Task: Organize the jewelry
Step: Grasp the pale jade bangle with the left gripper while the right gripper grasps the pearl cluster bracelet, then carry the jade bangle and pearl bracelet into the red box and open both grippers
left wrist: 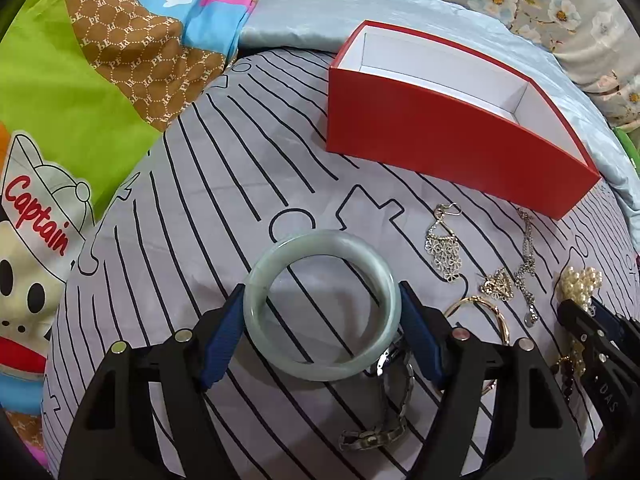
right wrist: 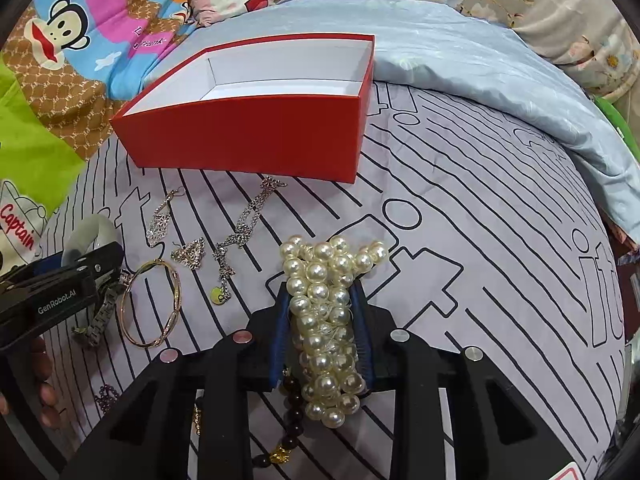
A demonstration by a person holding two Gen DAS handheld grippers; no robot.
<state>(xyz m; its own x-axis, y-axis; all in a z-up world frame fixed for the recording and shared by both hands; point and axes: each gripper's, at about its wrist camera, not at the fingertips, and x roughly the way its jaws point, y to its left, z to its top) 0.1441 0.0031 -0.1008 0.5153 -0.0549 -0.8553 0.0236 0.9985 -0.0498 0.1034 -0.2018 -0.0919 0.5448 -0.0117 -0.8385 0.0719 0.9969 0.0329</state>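
Note:
My left gripper [left wrist: 322, 300] is shut on a pale green jade bangle [left wrist: 280, 256], its blue pads on both sides of the ring, just above the striped bedsheet. My right gripper [right wrist: 322, 292] is shut on a bunch of white pearls [right wrist: 324, 320]. An open red box [left wrist: 440, 136] with a white inside stands ahead; it also shows in the right wrist view [right wrist: 256, 136]. The pearls [left wrist: 580, 284] and the right gripper show at the right edge of the left wrist view. The left gripper with the bangle [right wrist: 86, 232] shows at the left of the right wrist view.
On the sheet lie a gold bangle [right wrist: 152, 304], a silver flower earring [right wrist: 160, 220], a silver necklace [right wrist: 236, 240], a small gold pendant [right wrist: 190, 254], a metal watch [left wrist: 384, 420] and a dark bead bracelet [right wrist: 292, 412]. Colourful quilts and a light blue blanket [right wrist: 480, 64] surround the area.

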